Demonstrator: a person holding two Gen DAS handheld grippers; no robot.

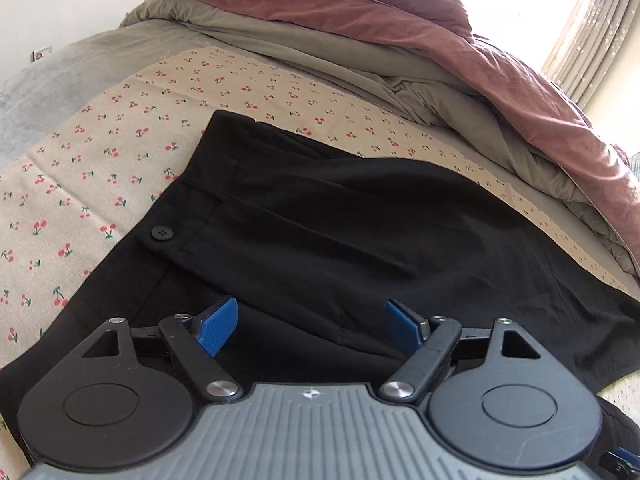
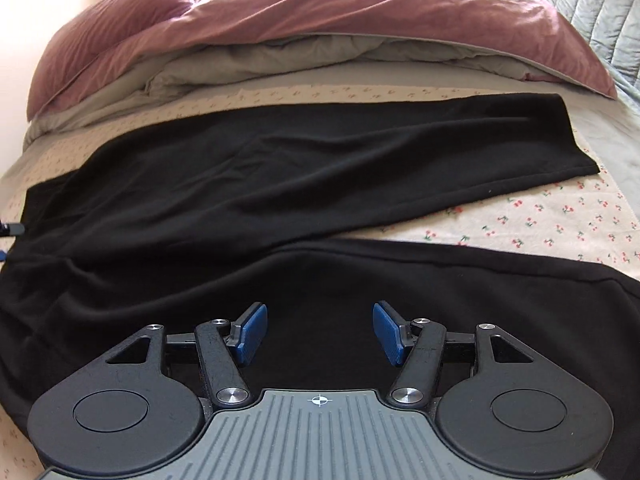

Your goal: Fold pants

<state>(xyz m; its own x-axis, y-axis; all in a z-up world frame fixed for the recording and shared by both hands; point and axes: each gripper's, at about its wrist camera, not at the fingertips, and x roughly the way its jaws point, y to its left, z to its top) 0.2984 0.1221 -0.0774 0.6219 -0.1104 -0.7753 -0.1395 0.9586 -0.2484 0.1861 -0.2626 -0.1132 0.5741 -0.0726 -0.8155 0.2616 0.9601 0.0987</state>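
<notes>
No words, brands or numbers can be read. Each gripper housing (image 1: 310, 394) (image 2: 319, 400) carries only a small white crosshair mark.

Two close downward views, shared pants (image 1: 340, 216)

I count one pair of black pants (image 2: 320, 160) with two legs spread out and one button (image 1: 161, 233) at the waistband. Under them lies one cherry-print sheet (image 1: 100, 152), and behind, one heaped pink-and-grey duvet (image 2: 320, 12). I have two grippers, each with two blue pads (image 2: 250, 334).
</notes>
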